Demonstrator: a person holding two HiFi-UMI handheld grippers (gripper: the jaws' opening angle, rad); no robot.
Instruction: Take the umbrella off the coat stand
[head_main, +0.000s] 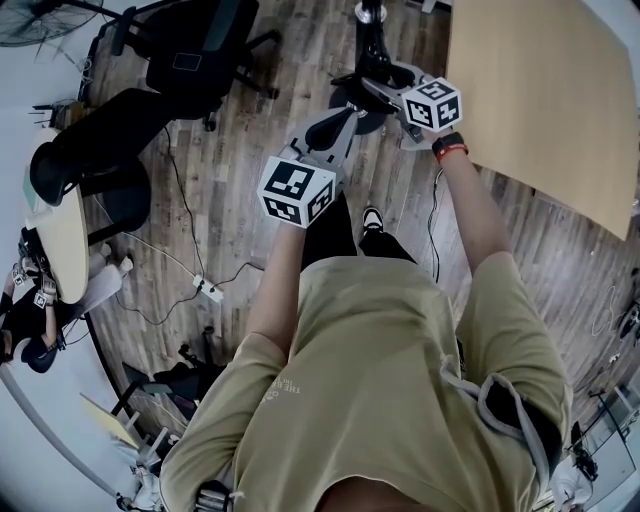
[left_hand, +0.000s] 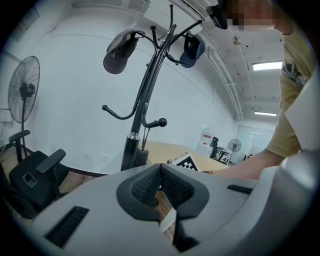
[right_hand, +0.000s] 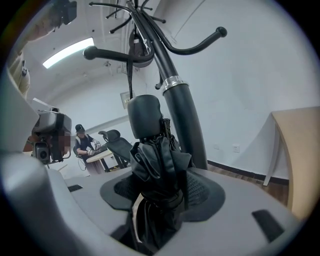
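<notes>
My right gripper (right_hand: 159, 200) is clamping the folded black fabric umbrella (right_hand: 152, 155) just beside the black metal coat stand pole (right_hand: 185, 120). My left gripper (left_hand: 160, 186) is hovering with jaws closed, empty.

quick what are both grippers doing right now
Left gripper: closed, empty.
Right gripper: closed on the folded black fabric umbrella.

You're in an open-plan office or lab workspace. Left of your left jaws stand a black swivel office chair (left_hand: 30, 175) and a black pedestal fan (left_hand: 22, 92), on a wood-plank floor (head_main: 230, 200). Long ceiling strip lights (left_hand: 267, 65) glow up to their right. Right of your right jaws is a pale wooden surface (right_hand: 300, 150). Far beyond them to the left, a person (right_hand: 82, 142) sits at a desk.
</notes>
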